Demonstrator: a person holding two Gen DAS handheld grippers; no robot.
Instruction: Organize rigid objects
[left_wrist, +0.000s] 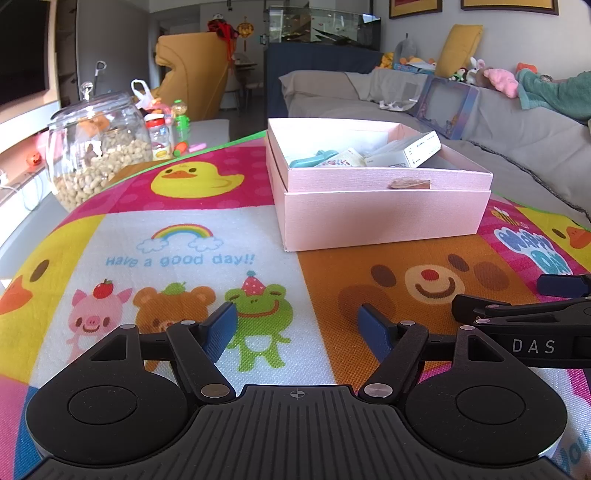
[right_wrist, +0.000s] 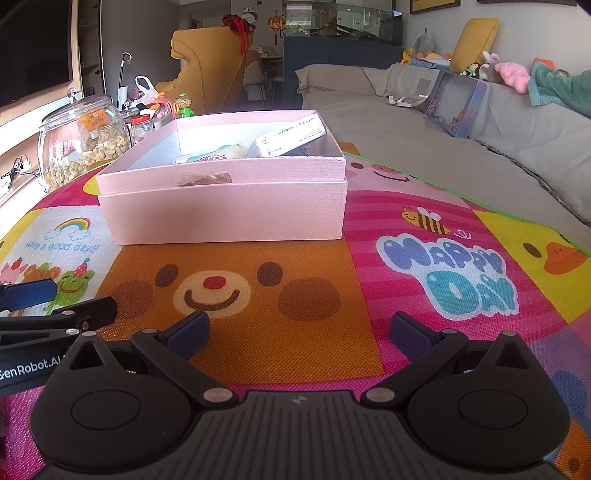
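Note:
A pink open box (left_wrist: 384, 214) stands on the cartoon play mat (left_wrist: 192, 236); it also shows in the right wrist view (right_wrist: 225, 210). Inside lie a white carton (left_wrist: 421, 147), a teal item (left_wrist: 314, 158) and a dotted packet (left_wrist: 343, 159). The carton (right_wrist: 291, 136) leans on the box's far right wall. My left gripper (left_wrist: 297, 326) is open and empty, low over the mat in front of the box. My right gripper (right_wrist: 299, 330) is open and empty, over the bear face, just right of the left one.
A glass jar of peanuts (left_wrist: 98, 147) with small bottles (left_wrist: 160, 134) stands at the mat's far left. A grey sofa (left_wrist: 517, 147) with toys runs along the right. The right gripper's finger (left_wrist: 517, 317) pokes into the left view.

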